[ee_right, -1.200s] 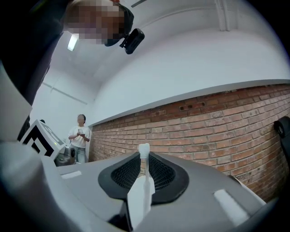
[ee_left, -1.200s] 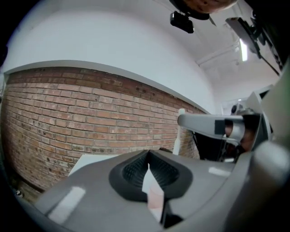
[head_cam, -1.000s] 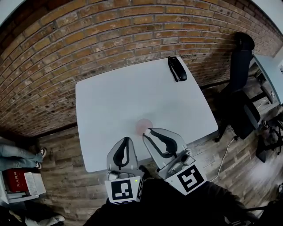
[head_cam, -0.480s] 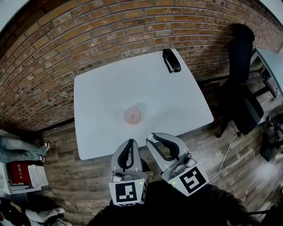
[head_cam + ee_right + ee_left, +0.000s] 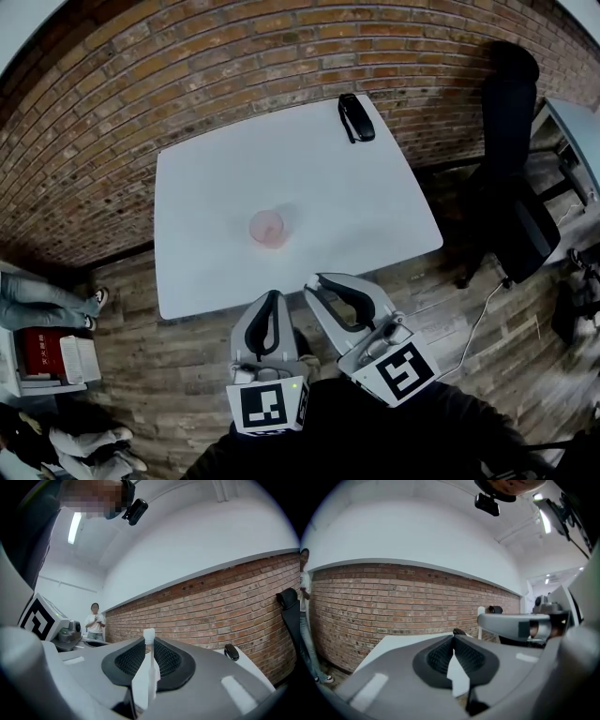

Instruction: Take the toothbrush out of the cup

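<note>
A pink cup (image 5: 267, 228) stands upright near the middle of the white table (image 5: 375, 206); I see nothing in it. My right gripper (image 5: 319, 281) hangs off the table's near edge, over the floor, and is shut on a white toothbrush (image 5: 148, 667). The brush head pokes out past the jaw tips in the right gripper view. In the head view the toothbrush is hidden inside the jaws. My left gripper (image 5: 273, 295) is beside it, also short of the table edge, shut with nothing between its pads (image 5: 440, 656). Both grippers are well apart from the cup.
A black handset-like object (image 5: 356, 117) lies at the table's far right corner. A brick wall (image 5: 234, 66) runs behind the table. A dark office chair (image 5: 511, 197) stands to the right. A person's legs (image 5: 42, 305) and a red box (image 5: 33, 375) are at the left.
Both grippers have drawn back from the cup towards me. They were at the table edge with the cup at their tips; now they hang over the floor, the cup well ahead.
</note>
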